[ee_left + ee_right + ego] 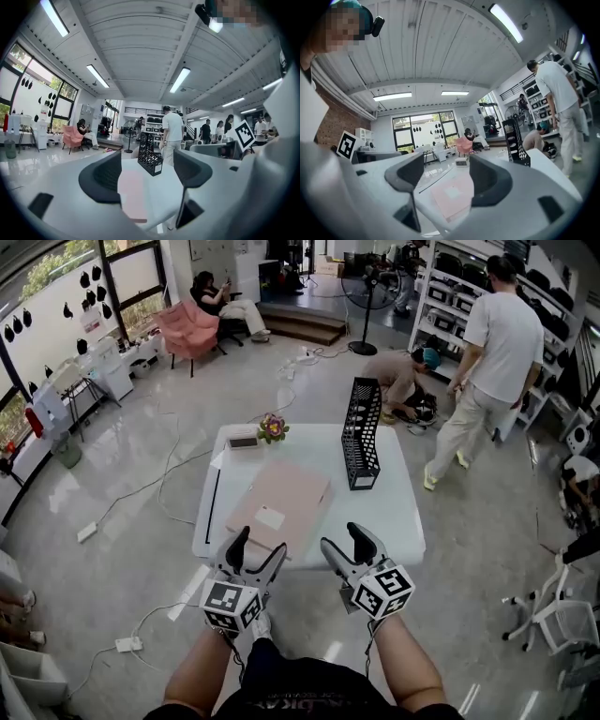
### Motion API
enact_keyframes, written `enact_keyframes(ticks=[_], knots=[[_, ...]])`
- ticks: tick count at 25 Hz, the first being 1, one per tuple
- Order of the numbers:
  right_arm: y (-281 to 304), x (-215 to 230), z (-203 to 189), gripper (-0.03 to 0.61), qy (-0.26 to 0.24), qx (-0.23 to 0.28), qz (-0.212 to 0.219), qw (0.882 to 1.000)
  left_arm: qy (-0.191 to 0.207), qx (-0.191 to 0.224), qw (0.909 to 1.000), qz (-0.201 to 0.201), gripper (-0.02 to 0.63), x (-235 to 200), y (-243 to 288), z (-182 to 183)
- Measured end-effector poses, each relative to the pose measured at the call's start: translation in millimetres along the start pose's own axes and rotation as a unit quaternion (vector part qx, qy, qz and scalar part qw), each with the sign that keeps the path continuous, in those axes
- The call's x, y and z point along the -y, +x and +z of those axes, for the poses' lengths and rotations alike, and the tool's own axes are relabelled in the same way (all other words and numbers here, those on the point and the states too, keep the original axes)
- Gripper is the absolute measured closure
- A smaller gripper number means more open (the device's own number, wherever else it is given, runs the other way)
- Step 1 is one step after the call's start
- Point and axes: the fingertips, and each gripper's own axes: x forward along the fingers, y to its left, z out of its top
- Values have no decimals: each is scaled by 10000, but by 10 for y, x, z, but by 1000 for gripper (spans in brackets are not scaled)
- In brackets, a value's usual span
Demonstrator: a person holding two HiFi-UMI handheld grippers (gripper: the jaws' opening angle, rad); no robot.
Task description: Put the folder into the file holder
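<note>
Pink folder (281, 505) lies flat and closed on the white worktop (394, 512). Its near edge sits close to the front rim, and a small white label (270, 517) faces up. It is set slightly askew, within easy reach of both hands, which likely makes its near edge the place to take hold.

Beyond it and to the right stands the file holder (360, 432), a black mesh one. It is upright and narrow, with its long side running away from the person, and it stands apart from the folder. Judging by that, the folder would have to be lifted and turned on edge before it could slide in. None of this has begun.

The left tool (260, 545) hovers at the folder's near edge with its jaws wide apart. The folder shows through the gap, but the pads do not touch it. The right tool (345, 538) is just beside it to the right, also spread wide and empty, and aimed over the worktop toward the folder. Both forearms reach forward from the bottom of the head view, and both tools are held level, side by side.

At the far left of the worktop are a small flower ornament (273, 427) and a little box (243, 440). Past the worktop, a person in a white shirt (497, 362) walks across a glossy floor.
</note>
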Motion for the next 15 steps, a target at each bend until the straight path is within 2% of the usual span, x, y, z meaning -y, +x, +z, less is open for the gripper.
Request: enact_keyframes(ticks=[8,15], knots=[[787,241,121,291,62,-169,-660,9977,-201,-106,9986,-487,281,-786,576,143],[1280,428,72,291,203,-263,-1230,9919,-211,-355,9953,-878,279,-1378,1023,62]])
